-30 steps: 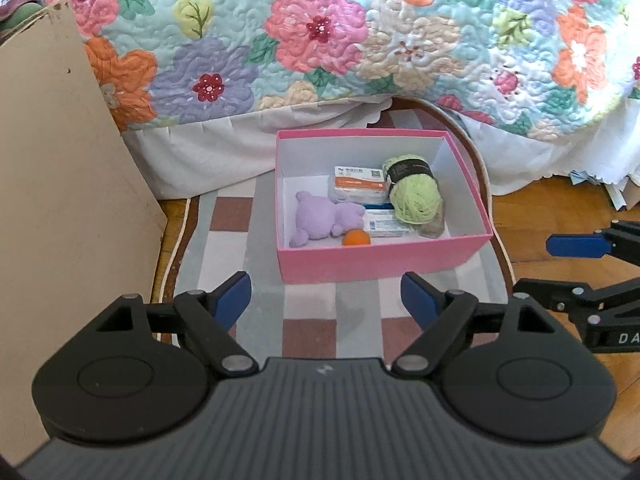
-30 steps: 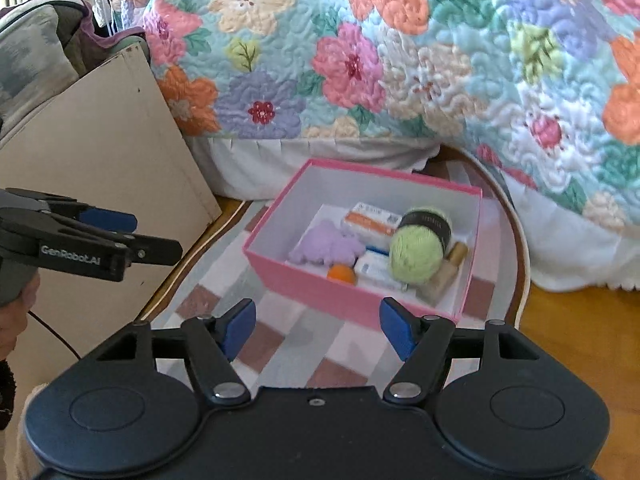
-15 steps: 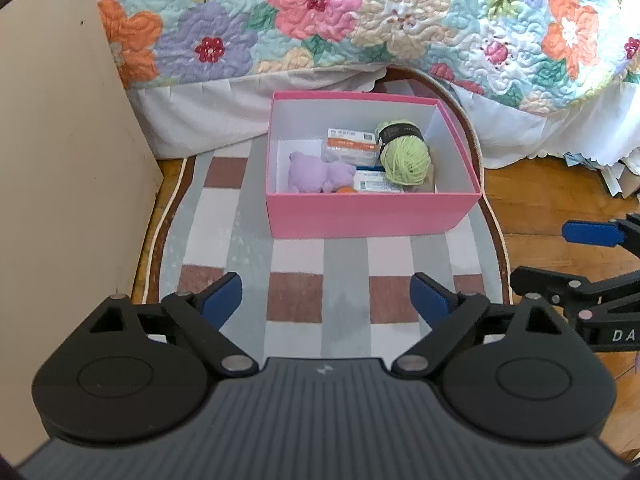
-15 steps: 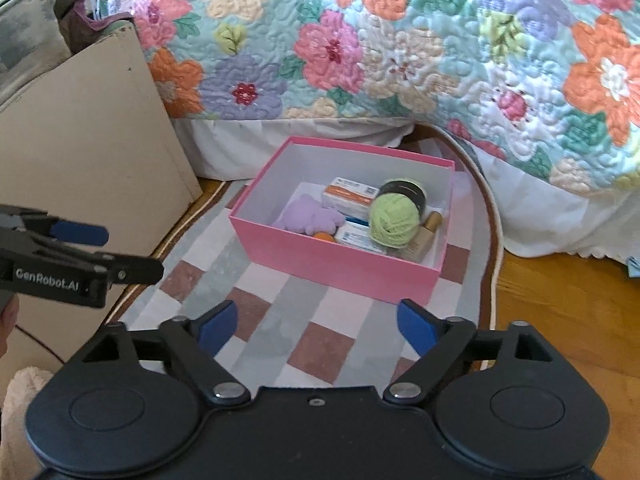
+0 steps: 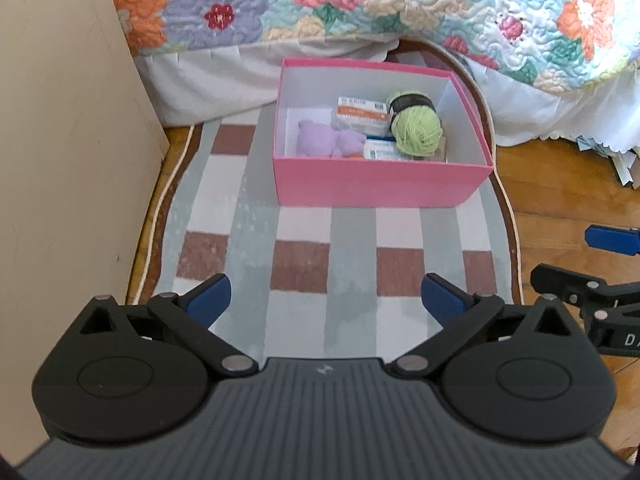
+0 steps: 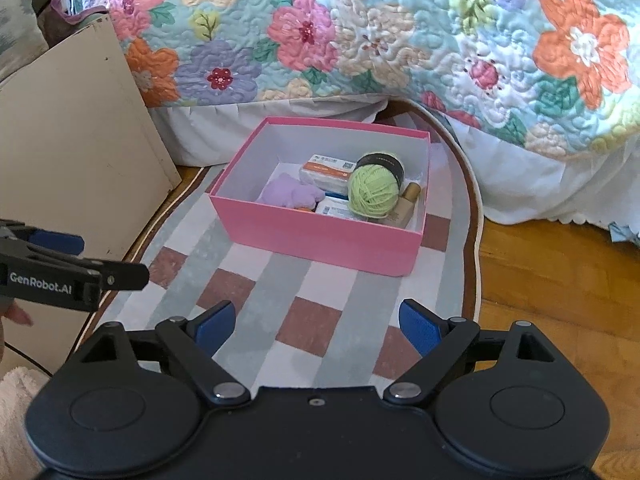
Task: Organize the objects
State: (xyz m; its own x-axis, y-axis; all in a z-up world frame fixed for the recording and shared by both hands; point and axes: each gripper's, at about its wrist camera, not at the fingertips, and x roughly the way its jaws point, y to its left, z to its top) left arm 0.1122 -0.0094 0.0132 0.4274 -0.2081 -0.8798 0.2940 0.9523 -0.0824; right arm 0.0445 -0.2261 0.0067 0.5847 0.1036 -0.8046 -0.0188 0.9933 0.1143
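Left wrist view
- Left hand-held gripper: jaws spread wide, nothing between them, held over the near end of the rug.
- Checked rug: oval, brown-bordered, lying on wooden floor; broad bare stretch between fingers and box.
- Pink box: open-topped, on the far half of the rug, back edge close to the white bed skirt, right corner near the rug's border.
- Inside the box: purple plush toy at left; green yarn ball at right; orange-and-white packet behind; blue-and-white packet at front; left rear floor of box bare.
- Beige board: upright along the rug's left edge.
- Right hand-held gripper: entering at right edge above the floor, beside the rug border, fingers apart.

Right wrist view
- Right hand-held gripper: jaws spread, empty, over the rug's near end.
- Pink box: seen corner-on, well apart from both fingertips.
- Contents: yarn ball, plush toy, orange-and-white packet, beige bottle leaning in the right corner against the yarn.
- Floral quilt: overhanging the bed skirt behind and right of the box.
- Left hand-held gripper: at left edge, beside the beige board, above the rug border; jaw spacing cannot be told from here.
- Wooden floor: bare strip right of the rug.
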